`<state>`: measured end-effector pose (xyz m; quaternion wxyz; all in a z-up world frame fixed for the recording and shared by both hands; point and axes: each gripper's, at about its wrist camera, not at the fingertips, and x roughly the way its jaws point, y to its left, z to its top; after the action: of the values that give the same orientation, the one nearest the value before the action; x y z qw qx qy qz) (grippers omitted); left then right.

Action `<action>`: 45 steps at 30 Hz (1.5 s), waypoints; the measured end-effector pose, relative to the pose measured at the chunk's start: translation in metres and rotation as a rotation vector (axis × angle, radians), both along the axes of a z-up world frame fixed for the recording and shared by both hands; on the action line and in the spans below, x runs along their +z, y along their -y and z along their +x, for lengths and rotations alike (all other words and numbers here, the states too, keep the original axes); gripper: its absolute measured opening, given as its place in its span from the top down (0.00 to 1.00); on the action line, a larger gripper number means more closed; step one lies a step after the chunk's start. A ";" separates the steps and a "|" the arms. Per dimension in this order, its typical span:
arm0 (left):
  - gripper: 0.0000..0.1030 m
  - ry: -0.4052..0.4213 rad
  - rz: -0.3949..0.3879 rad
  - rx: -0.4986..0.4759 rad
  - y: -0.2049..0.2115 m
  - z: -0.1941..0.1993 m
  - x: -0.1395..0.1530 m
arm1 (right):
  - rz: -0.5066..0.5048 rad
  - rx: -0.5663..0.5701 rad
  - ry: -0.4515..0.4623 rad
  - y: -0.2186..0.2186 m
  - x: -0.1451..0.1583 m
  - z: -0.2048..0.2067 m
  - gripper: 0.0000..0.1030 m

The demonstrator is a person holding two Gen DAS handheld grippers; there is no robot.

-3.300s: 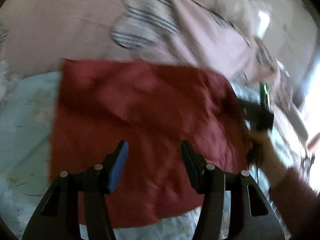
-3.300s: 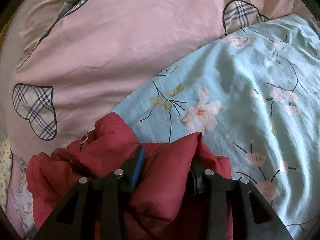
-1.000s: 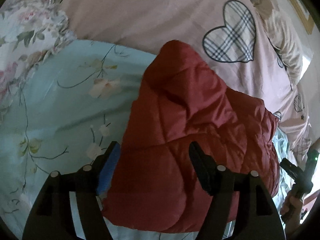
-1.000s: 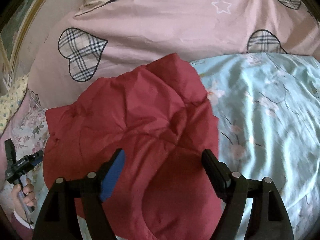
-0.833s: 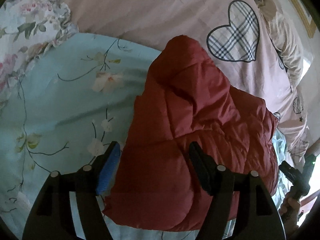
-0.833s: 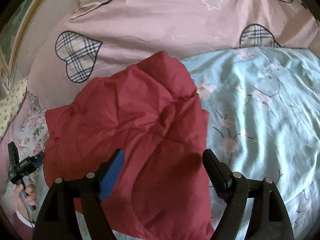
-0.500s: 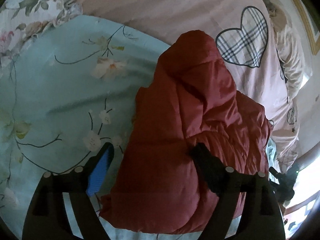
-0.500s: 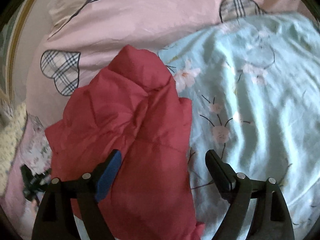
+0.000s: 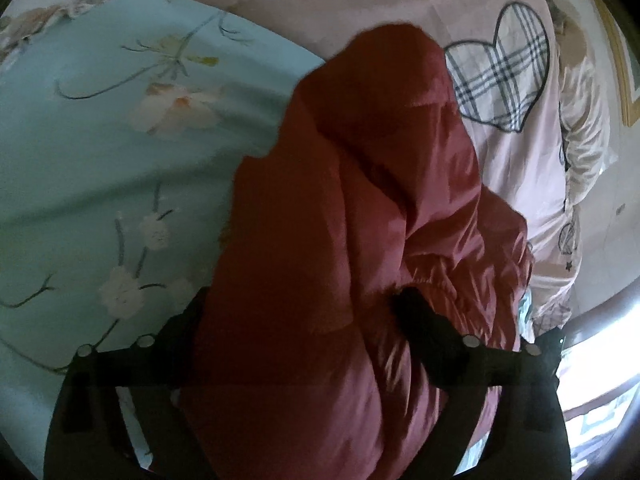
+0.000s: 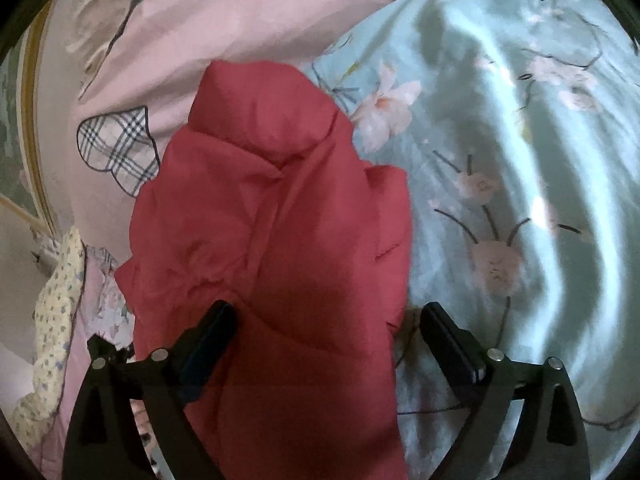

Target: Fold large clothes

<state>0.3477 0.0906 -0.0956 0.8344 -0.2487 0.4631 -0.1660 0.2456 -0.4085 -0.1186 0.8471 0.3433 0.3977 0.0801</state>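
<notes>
A dark red padded jacket [image 9: 360, 216] lies bunched in a long heap on the light blue floral sheet [image 9: 88, 152]. My left gripper [image 9: 304, 312] is open, its fingers straddling the near end of the jacket; the left finger is partly hidden by the cloth. In the right wrist view the same jacket [image 10: 272, 216] runs away from me. My right gripper [image 10: 324, 336] is open wide, one finger on each side of the jacket's near end, not pinching it.
A pink quilt with plaid hearts [image 9: 504, 80] lies beyond the jacket and also shows in the right wrist view [image 10: 116, 144]. A yellow dotted cloth [image 10: 56, 292] hangs at the left edge. The blue sheet [image 10: 520, 160] spreads to the right.
Both grippers have moved lower and closer to the jacket's near end. The jacket has gone from spread out to a narrower, bunched heap between the fingers.
</notes>
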 end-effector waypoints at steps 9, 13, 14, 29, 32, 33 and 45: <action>0.12 0.007 0.032 -0.051 0.020 0.007 -0.007 | -0.005 0.077 -0.016 -0.014 0.000 0.012 0.20; 0.31 0.036 0.055 -0.077 0.027 0.000 0.001 | -0.012 0.081 0.002 -0.020 0.006 0.009 0.35; 0.37 0.042 0.057 -0.079 0.027 -0.002 0.004 | -0.001 0.078 0.006 -0.020 0.007 0.006 0.40; 0.57 0.095 0.016 -0.136 0.014 -0.090 0.048 | 0.004 0.108 -0.005 -0.031 0.032 -0.080 0.59; 0.57 0.092 0.012 -0.149 0.013 -0.111 0.049 | 0.005 0.115 -0.003 -0.033 0.031 -0.106 0.59; 0.57 0.089 0.007 -0.153 0.011 -0.120 0.048 | 0.008 0.116 -0.005 -0.034 0.030 -0.112 0.59; 0.57 0.051 -0.016 -0.190 -0.005 -0.176 0.035 | 0.050 0.124 -0.006 -0.038 0.024 -0.165 0.59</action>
<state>0.1720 0.0954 -0.0602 0.8243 -0.2060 0.4620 -0.2541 0.0809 -0.3706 -0.0945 0.8305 0.3394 0.4185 0.1413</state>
